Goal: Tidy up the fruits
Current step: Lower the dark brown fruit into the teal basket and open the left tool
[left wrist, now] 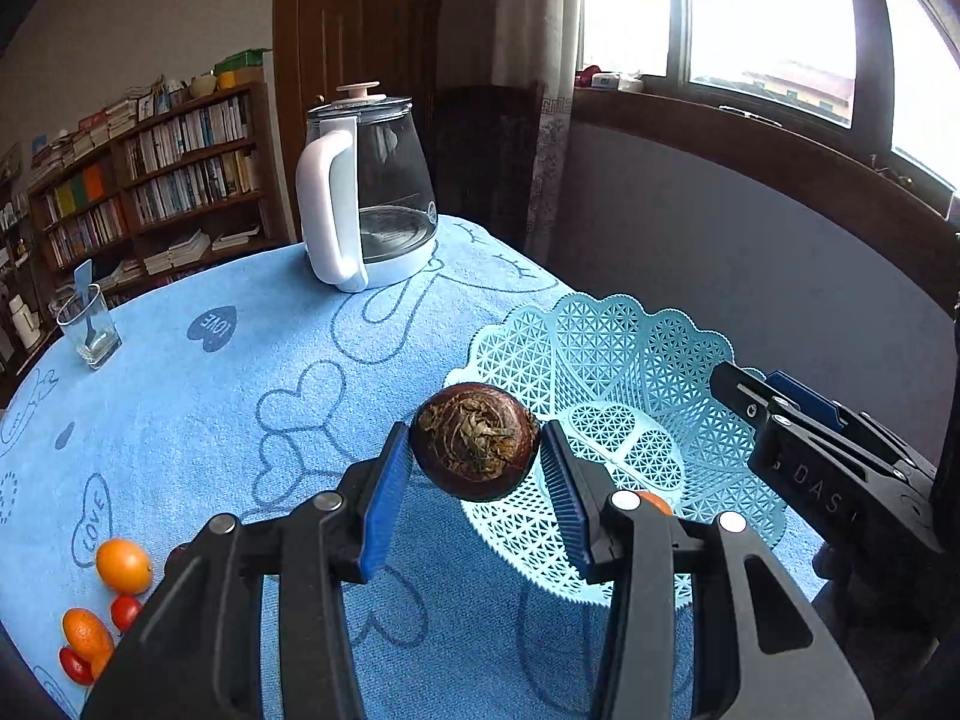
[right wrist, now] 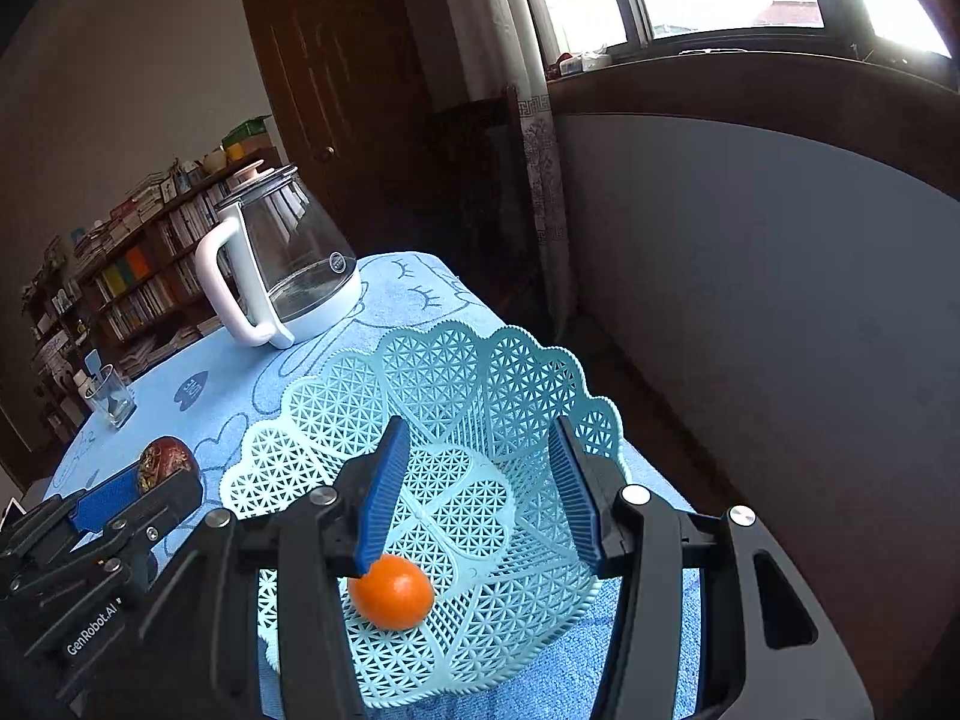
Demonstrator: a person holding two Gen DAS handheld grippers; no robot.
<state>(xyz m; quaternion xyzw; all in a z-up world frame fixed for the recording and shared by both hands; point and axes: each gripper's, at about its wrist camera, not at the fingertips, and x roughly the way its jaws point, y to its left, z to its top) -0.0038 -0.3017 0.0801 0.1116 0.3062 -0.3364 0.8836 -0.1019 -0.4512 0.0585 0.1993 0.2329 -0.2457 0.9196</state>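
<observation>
Presently, the left gripper (left wrist: 477,450) is clamped on a dark brown round fruit (left wrist: 475,441), both blue pads pressing its sides. The fruit is held clear of the surface (left wrist: 240,420), at the near left rim of the pale blue lattice basket (left wrist: 606,360). Its dried, leafy end faces the left wrist camera. In the right wrist view the same fruit (right wrist: 168,459) shows at the far left, between the left gripper's fingers, beside the basket.

The right gripper (right wrist: 477,489) stands with its fingers apart over the basket (right wrist: 456,384), nothing between them. One orange fruit (right wrist: 391,591) lies inside the basket near its front wall, just below the tip of the right gripper's left finger; whether the two touch cannot be determined.

At the lower left of the left wrist view, loose fruits remain on the surface: a larger orange one (left wrist: 123,565), a smaller orange one (left wrist: 87,633) and two small red ones (left wrist: 126,612), grouped close together and well apart from the basket.

Also on the blue cloth-covered surface: a glass kettle (left wrist: 366,192) with a white handle, upright at the far side, and a drinking glass (left wrist: 89,330) at the far left edge.
</observation>
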